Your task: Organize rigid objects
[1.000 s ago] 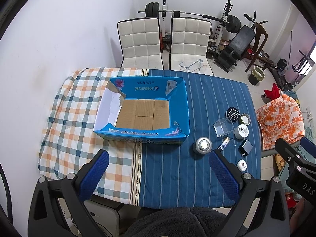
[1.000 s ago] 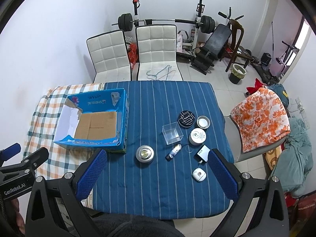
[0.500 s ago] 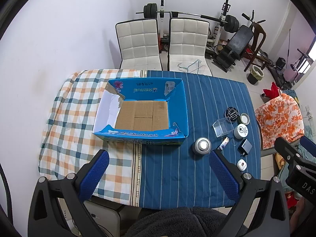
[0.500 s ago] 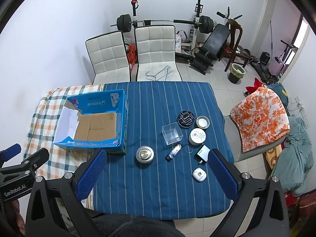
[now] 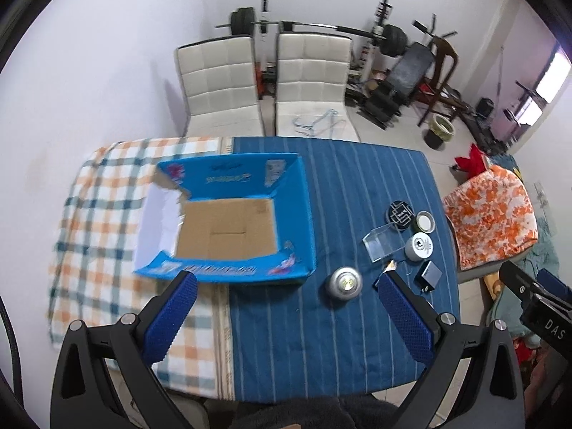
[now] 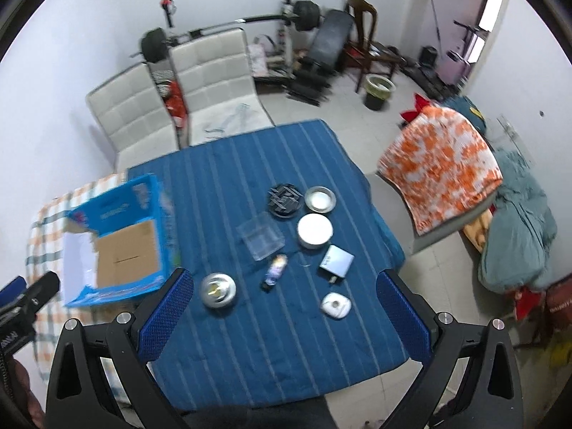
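Showing only bare cardboard, blue box (image 5: 228, 221) sits open

Two white quilted chairs (image 5: 264, 82) stand side by side at the far edge of the counter, wire hangers (image 5: 316, 121) lying on the right-hand seat. Behind them sits a barbell rack (image 5: 314, 28), a black weight bench (image 6: 329, 41), and a round bin (image 6: 379, 89).

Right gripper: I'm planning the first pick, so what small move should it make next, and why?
Probably lower the right gripper, whose jaws are wide open and empty, toward the small bottle lying just ahead. The blue cardboard box sits empty to the left, and all the small items rest on the blue striped cloth.
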The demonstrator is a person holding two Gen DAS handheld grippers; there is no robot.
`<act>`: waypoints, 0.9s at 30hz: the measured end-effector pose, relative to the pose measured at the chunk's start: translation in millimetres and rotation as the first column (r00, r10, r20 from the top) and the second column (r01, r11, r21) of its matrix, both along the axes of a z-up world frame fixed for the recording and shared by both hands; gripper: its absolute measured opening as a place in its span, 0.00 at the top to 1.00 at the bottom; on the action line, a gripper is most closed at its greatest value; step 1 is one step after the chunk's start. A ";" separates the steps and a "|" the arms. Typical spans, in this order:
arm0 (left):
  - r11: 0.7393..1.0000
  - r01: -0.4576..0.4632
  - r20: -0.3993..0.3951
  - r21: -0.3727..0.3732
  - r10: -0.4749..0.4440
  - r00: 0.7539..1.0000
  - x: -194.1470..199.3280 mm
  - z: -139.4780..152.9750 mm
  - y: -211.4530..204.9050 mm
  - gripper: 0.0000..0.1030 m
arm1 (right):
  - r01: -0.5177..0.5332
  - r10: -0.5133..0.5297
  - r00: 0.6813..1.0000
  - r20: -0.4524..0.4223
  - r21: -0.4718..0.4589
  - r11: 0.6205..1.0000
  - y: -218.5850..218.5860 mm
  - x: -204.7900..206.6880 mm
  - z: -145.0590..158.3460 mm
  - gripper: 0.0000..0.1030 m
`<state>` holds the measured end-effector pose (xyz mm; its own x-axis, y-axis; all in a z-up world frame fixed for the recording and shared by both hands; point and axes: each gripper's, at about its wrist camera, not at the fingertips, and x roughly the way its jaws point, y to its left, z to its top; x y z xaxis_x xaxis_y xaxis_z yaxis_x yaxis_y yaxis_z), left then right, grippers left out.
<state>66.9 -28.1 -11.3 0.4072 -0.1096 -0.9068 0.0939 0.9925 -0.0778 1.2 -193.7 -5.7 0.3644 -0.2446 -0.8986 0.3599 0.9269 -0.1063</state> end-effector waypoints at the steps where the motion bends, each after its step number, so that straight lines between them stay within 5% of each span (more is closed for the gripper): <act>1: 1.000 0.020 -0.004 -0.008 -0.020 1.000 9.2 -6.9 -6.8 0.00 | 0.017 -0.018 1.000 -0.021 -0.012 1.000 -9.2 7.0 -10.7 0.00; 6: 0.997 0.071 -0.074 0.010 -0.071 0.995 53.1 -60.6 -58.9 0.00 | 0.046 -0.040 0.994 -0.098 0.062 0.997 -60.5 44.1 -66.0 0.00; 8: 0.996 0.073 -0.135 -0.055 -0.080 0.988 68.6 -81.5 -80.2 0.00 | 0.059 -0.050 0.991 -0.122 0.071 0.996 -88.3 61.7 -87.1 0.00; 13: 0.996 0.048 -0.255 -0.080 -0.067 0.965 104.1 -138.0 -139.4 0.00 | 0.065 -0.047 0.986 -0.162 0.108 0.992 -145.9 98.0 -137.0 0.00; 21: 0.997 0.006 -0.436 -0.074 -0.038 0.899 143.9 -235.4 -214.0 0.00 | 0.110 -0.056 0.963 -0.264 0.193 0.975 -211.6 133.1 -231.7 0.02; 27: 0.999 0.051 -0.533 -0.008 -0.048 0.845 149.6 -296.9 -246.6 0.00 | 0.115 -0.031 0.945 -0.325 0.244 0.963 -217.6 137.4 -270.4 0.02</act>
<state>216.4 -274.8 -308.2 -0.1445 -0.1100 -0.9834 0.0888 0.9883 -0.1236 138.7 -411.4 -276.1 0.0418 -0.0061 -0.9991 0.4147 0.9099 0.0118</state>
